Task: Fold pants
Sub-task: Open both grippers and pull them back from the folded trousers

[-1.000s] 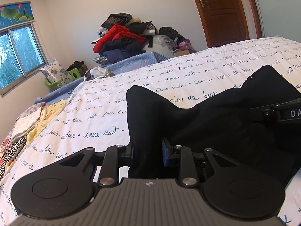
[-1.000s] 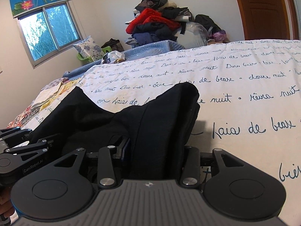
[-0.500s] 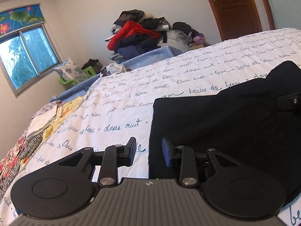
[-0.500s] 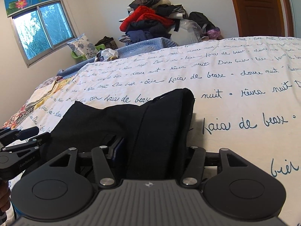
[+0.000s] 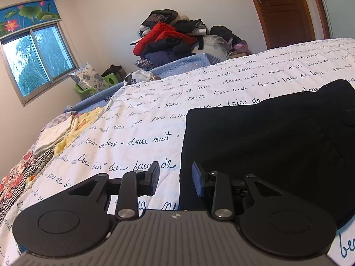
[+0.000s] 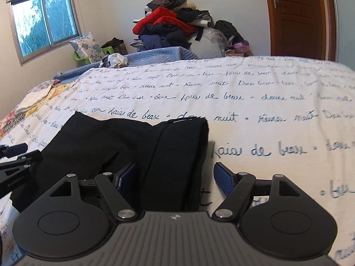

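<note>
**Folded pants released on bed**

While both tongs stand parted, the black pants (image 5: 266, 146) lie folded flat on the white bedspread (image 5: 155, 115) printed with script. Left gripper (image 5: 175, 178): jaws have just been opening, left edge of the cloth lies between them, pads not pressing. Right gripper (image 6: 173, 177): jaws have just been opening wide, right-hand fold lies between them, ungripped. Beyond the bed: clothes pile (image 6: 170, 26), window (image 6: 44, 22), wooden door (image 6: 297, 17).
</note>
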The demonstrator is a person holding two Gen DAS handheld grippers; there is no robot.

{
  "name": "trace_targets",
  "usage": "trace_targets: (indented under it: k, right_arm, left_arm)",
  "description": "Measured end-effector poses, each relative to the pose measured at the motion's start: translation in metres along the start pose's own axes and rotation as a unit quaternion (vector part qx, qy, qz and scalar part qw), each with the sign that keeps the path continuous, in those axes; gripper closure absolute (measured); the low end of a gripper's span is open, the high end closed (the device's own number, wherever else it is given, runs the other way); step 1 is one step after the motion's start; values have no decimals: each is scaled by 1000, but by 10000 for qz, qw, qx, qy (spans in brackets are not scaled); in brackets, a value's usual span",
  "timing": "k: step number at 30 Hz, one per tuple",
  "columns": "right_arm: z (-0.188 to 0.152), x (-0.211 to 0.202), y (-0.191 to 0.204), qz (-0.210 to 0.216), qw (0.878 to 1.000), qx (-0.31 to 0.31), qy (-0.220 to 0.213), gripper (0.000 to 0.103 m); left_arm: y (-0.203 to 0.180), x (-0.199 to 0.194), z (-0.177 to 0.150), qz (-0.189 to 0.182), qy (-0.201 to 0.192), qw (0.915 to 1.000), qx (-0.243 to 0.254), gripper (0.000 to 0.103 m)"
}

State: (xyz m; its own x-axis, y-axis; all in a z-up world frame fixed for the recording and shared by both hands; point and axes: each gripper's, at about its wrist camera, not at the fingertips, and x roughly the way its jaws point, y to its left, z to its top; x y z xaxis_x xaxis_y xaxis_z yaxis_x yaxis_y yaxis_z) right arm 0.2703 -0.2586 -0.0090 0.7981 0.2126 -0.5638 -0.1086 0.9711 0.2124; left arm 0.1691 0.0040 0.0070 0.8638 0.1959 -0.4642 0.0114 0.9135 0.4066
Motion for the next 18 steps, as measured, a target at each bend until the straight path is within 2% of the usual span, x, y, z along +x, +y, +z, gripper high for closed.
trace_targets:
  k: [7,10,15,18]
  right_arm:
    - [-3,-21,6,-445,9982,-388,-119,27]
    - [-7,-32,6,-511,9976,-402,-254,27]
    - [-14,-52,15,-110,9977,-453,-486,27]
    - [-20,-55,28,84,9965,-728,-395,27]
  left_arm:
    - [3,-4,-3,3,71,9999,-124,60]
    - [3,-6,-4,13,79,9999,-131,59]
    - [5,-10,-6,19,97,9999,-132,56]
    - [9,-12,-6,-34,178,9996,-226,53]
